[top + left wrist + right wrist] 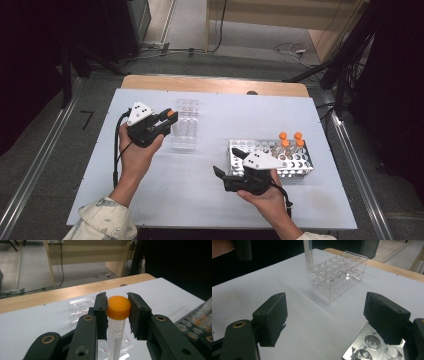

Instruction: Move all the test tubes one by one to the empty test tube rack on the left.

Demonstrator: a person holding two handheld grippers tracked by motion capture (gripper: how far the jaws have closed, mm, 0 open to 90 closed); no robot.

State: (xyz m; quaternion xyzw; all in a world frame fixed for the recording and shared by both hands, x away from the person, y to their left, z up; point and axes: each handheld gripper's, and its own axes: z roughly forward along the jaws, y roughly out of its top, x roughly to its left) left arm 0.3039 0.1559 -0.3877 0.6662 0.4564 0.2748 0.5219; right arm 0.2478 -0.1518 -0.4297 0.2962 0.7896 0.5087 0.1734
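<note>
The left gripper (117, 315) clamps a clear plastic tube with an orange cap (118, 307) by its cap, upright above the clear acrylic rack (184, 125) near the desk's far-left corner, probably for insertion. The right gripper (332, 320) gapes empty beside the metal rack (300, 167).

Four orange-capped tubes (291, 141) are seen standing in the far right corner of a metal rack (300, 167). White worktop (165, 190) is noted beneath; cables (292, 49) lie on the floor beyond.
</note>
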